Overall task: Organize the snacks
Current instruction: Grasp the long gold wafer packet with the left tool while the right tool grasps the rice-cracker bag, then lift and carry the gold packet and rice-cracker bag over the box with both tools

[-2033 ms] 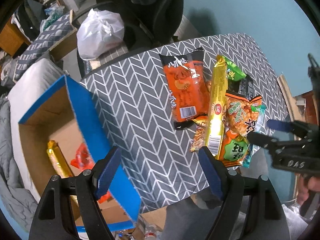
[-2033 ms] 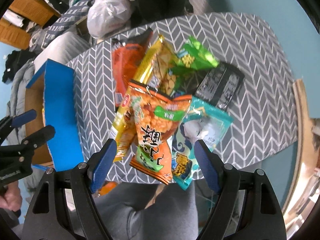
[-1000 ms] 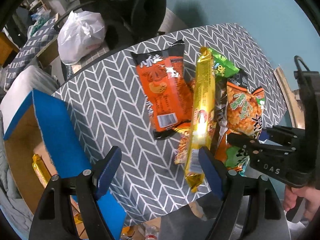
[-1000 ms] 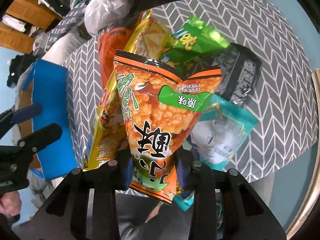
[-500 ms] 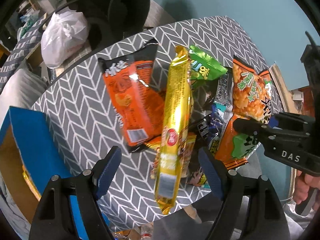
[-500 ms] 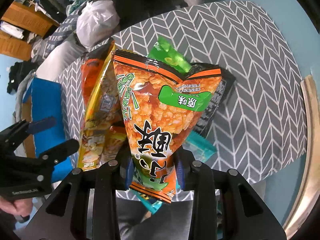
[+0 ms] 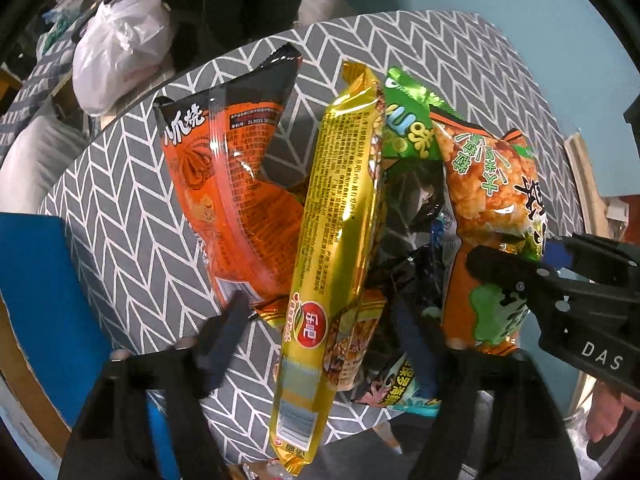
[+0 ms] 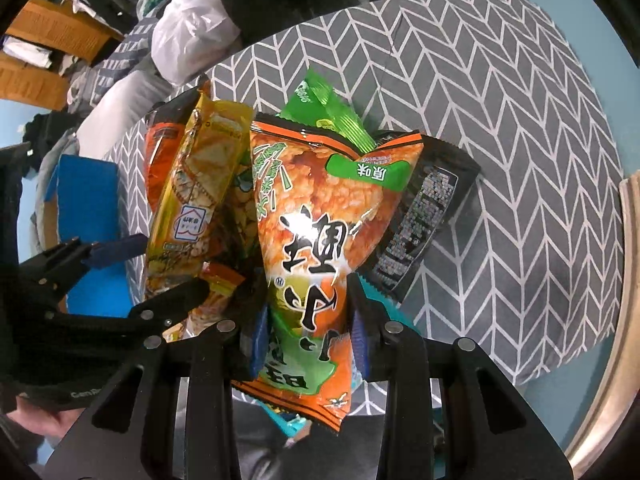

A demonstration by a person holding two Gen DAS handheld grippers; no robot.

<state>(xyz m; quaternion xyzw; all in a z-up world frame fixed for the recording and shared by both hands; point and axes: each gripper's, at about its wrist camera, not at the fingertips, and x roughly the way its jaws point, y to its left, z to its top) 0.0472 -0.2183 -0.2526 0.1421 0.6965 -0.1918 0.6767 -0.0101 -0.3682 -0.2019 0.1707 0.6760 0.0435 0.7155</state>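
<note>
A: Left tongs (image 7: pixel 320 320) came across from the blue box (image 7: pixel 44 300) side and dropped over the pile; jaws have just been narrowing, the long gold cracker pack (image 7: pixel 336 248) now between them.

B: Pinched yet?

A: Don't think so. Pads (image 7: pixel 228 324) sit either side of the pack's lower third with a gap showing. Apart, bracketing it, not pressing.

B: Right side?

A: Right tongs (image 8: pixel 308 336) clamped on the orange rice-cracker bag (image 8: pixel 324 236), gripping its bottom end. Bag stands up off the surface (image 8: pixel 520 128), clear of the heap.

B: Why lift that one first?

A: My guess: it lay on top. With it raised, the gold pack is exposed along its length, so the left can straddle it from above.

B: What's left on the surface?

A: Orange squid-print bag (image 7: pixel 236 200) just beside the gold pack, green pouch (image 7: pixel 408 128) behind, black packet (image 8: pixel 424 224) and a teal pack (image 7: pixel 400 392) partly underneath. All overlapping near the front edge.

B: Destination?

A: Presumably the blue box, off the surface's left edge. Its inside isn't visible now.

B: Risk?

A: Gold film looks slick and the pack is long; gripped low, it'll likely droop. It also overlaps the small orange-yellow pack (image 7: pixel 360 344) underneath, which could drag along.
</note>
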